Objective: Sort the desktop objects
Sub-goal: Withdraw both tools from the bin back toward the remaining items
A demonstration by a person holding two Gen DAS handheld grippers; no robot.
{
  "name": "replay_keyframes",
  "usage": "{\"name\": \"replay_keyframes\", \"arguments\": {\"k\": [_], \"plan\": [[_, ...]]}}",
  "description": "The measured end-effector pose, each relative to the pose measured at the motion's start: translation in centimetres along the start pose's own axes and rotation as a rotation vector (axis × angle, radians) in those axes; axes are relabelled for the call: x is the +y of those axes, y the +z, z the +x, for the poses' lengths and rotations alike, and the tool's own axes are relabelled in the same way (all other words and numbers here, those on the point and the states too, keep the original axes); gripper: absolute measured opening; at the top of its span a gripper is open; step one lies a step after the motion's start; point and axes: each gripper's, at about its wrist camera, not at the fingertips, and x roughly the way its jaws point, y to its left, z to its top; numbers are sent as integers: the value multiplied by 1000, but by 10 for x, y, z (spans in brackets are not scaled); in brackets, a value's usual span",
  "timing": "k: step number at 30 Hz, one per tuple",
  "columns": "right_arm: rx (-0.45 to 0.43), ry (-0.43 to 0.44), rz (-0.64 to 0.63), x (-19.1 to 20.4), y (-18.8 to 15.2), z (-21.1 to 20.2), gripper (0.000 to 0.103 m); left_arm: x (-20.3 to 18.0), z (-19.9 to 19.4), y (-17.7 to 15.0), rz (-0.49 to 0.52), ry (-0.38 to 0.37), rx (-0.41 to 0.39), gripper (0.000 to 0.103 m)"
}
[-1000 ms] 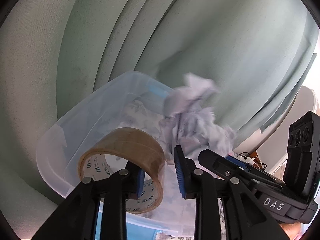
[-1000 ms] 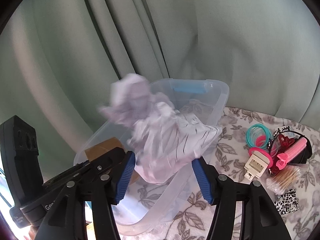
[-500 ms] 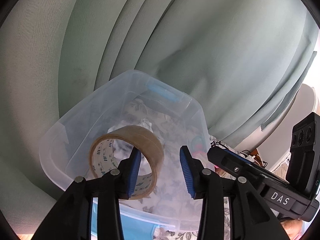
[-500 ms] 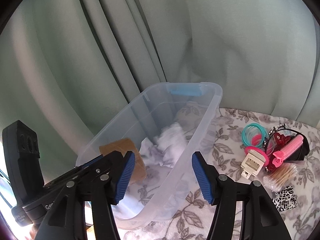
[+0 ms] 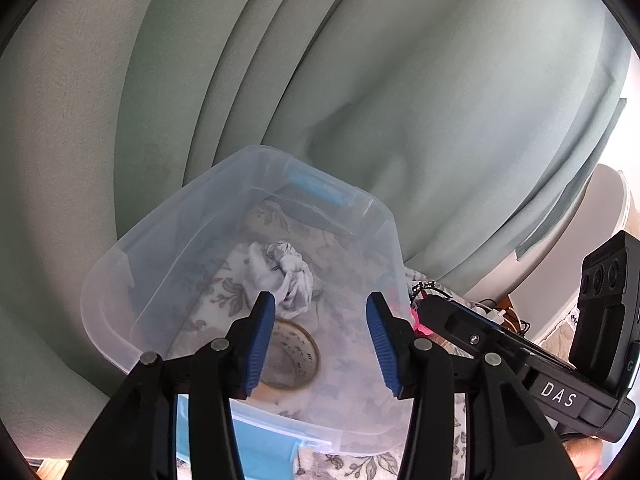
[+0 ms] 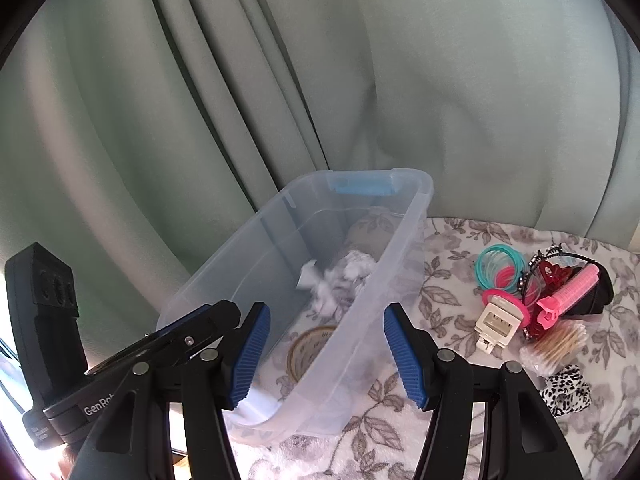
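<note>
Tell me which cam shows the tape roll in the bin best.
Left wrist. The tape roll lies flat on the bin floor, seen from above, though the left claw's finger covers one edge. Right wrist sees the roll only through the bin's cloudy wall, blurred and partly cut off.

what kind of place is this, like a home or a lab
Most likely a home, perhaps a bedroom or dressing corner. Long green curtains hang behind a surface covered with a floral cloth, and hair things lie there: a pink roller and hair ties, beside a clear storage bin.
</note>
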Motion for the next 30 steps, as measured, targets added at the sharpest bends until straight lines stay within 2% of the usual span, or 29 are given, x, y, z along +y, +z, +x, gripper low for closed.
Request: {"name": "replay_keyframes", "arguments": {"k": [8,12,18,24,30], "plan": [[-20,-15,41,-18,-4,-15,63,-13,1,-2,29,-21,0,50],[-40,-24,64,-30,-7,-26,63,-25,-1,-5,49,-31,-17,57],[-80,-53,114,-55,-12,-47,63,-48,-9,-10,86,-60,-52,57],[-143,-109,193,-95,-15,-77,63,-80,-8,-18,140,-83,-60,57],[-187,-189,328,-153,-28,-105,63,-112,4,-29,221,-108,-32,57]]}}
